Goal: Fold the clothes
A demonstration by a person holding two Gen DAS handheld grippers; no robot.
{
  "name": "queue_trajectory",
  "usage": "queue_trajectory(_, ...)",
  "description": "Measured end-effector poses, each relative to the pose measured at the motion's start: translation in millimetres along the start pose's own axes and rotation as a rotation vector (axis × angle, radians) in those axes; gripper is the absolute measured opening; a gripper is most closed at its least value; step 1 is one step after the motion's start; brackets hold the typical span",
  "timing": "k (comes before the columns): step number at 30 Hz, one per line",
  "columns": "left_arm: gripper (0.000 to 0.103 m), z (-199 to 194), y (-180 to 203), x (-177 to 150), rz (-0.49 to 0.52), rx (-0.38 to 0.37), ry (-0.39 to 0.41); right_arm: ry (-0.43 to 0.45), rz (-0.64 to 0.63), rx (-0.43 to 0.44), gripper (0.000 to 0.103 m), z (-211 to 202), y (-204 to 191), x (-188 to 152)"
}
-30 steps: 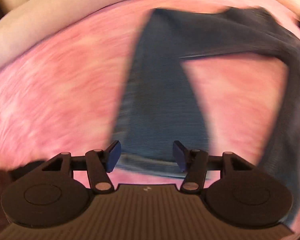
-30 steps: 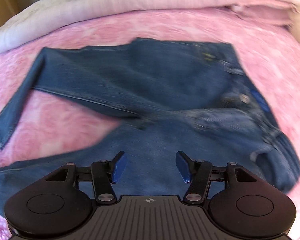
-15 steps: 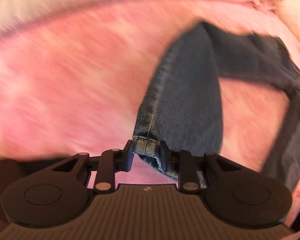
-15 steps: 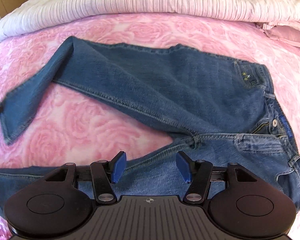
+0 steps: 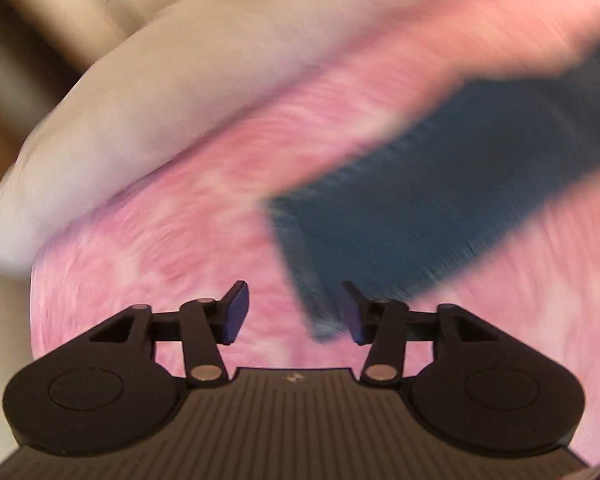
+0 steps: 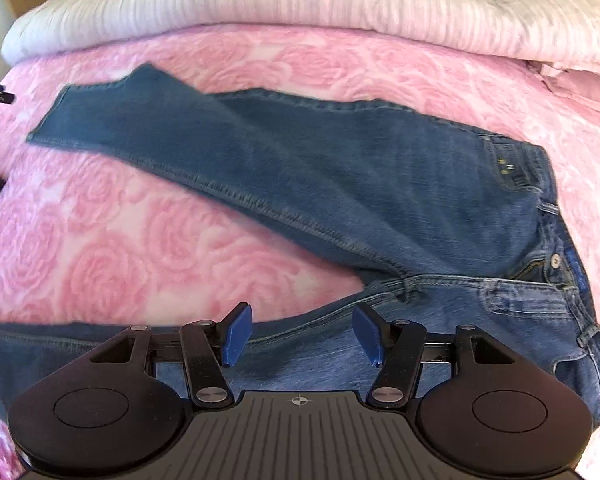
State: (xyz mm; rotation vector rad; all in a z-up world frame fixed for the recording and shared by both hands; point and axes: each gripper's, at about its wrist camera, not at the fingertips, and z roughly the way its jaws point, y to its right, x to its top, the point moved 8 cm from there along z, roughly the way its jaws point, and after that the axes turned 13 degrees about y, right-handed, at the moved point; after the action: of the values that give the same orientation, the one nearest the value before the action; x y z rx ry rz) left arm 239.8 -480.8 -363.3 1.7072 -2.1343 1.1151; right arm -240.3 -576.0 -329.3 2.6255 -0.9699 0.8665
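A pair of blue jeans lies spread on the pink rose-patterned blanket, its waistband toward the right edge of the right wrist view and its two legs splayed apart leftward from the crotch, with a wedge of blanket between them. The upper leg runs away from the waistband to a hem lying flat on the blanket, short of the folded pale bedding stacked beyond the jeans. The left gripper hovers at that hem; its jaws are opening, roughly half spread, and although the hem's corner sits just beside the right-hand pad, nothing is pinched between them, as far as the heavy blur allows. The right gripper hangs over the lower leg just left of the crotch, jaws moderately spread and empty, the denim below them rather than in them. The step in hand looks like straightening the legs ahead of the first fold, so the task is in its early part. The next move probably calls for bringing one leg over onto the other, matching hems and inseams, with the waistband held steady so the denim does not drag.
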Motion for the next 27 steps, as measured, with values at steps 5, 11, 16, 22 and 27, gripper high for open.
queue_trajectory(5, 0.058, 15, 97, -33, 0.611, -0.069, 0.071, 0.003, -0.044, 0.015, 0.06, 9, -11, -2)
queue_trajectory(11, 0.037, 45, 98, -34, 0.767, -0.008, 0.074, 0.033, -0.23, 0.017, 0.061, 34, -29, 2)
queue_trajectory(16, 0.009, 42, 89, -30, 0.766, -0.066, 0.045, 0.04, -0.368, -0.002, 0.061, 59, -35, 4)
queue_trajectory(22, 0.009, -23, 87, -52, 0.679, -0.151, -0.054, 0.056, -0.467, 0.004, 0.061, 65, -36, 10)
queue_trajectory(27, 0.013, -14, 105, -73, 0.684, -0.172, -0.106, 0.027, -0.417, 0.032, 0.061, 68, -39, 5)
